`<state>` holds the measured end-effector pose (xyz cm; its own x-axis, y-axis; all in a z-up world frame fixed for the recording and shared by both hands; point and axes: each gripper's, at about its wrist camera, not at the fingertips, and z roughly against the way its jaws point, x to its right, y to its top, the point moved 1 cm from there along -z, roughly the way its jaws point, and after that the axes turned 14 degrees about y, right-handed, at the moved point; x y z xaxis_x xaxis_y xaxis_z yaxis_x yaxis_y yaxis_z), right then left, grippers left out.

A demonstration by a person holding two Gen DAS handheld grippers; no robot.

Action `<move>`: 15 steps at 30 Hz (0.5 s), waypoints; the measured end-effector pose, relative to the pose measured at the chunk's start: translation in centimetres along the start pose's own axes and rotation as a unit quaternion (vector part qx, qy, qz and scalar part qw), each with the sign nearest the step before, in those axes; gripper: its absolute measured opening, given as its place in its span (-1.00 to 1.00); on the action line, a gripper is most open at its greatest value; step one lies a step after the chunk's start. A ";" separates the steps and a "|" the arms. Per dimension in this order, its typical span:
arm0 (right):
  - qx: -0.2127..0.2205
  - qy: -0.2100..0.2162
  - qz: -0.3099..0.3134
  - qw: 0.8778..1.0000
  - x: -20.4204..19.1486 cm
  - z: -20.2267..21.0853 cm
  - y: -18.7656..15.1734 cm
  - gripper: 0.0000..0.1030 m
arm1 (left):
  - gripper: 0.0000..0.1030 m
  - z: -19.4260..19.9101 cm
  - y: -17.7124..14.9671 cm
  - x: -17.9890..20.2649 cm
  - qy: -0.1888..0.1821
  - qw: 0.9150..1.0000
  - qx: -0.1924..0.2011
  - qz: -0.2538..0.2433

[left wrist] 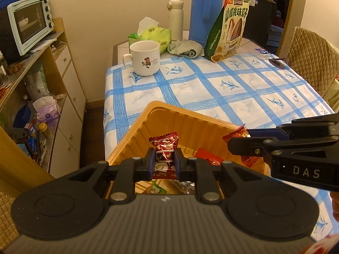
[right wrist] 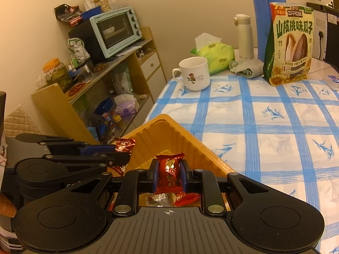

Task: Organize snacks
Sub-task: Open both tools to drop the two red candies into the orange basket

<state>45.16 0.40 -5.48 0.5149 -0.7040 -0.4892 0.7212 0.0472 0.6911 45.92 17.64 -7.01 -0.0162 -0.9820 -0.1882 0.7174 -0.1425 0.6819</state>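
flanking the yellow tray (left wrist: 169,116): white mug (left wrist: 145,58) (upright), sunflower-seed bag (left wrist: 229,27) behind

Both grippers — left (left wrist: 164,163), right (right wrist: 169,176) — jaws clamped, angled downward.

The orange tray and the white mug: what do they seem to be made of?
Tray: probably thin moulded plastic, slightly glossy; its walls are ribbed and the rim is thin. Mug: probably glazed ceramic; smooth white surface, thick wall, printed picture.

On the table (left wrist: 243,93), the tray (left wrist: 169,118) sits at the near edge, mug (left wrist: 146,58) and seed bag (left wrist: 229,29) behind it
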 end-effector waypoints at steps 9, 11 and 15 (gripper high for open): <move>0.000 0.001 -0.001 1.000 0.2 0.1 0.1 -0.58 | -0.65 -0.5 -0.5 -0.2 -0.001 1.000 -0.008 0.006; -0.001 0.002 -0.001 1.000 0.2 0.1 0.1 -0.58 | -0.65 -0.2 -0.9 -0.6 0.000 1.000 -0.011 0.011; -0.002 0.008 0.003 1.000 0.1 0.1 0.1 -0.58 | -0.63 0.6 -1.7 -1.8 0.002 1.000 -0.017 0.025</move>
<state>45.31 0.27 -5.41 0.5265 -0.6927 -0.4929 0.7201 0.0551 0.6917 44.30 19.53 -7.37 0.0234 -0.9872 -0.1576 0.7404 -0.0889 0.6663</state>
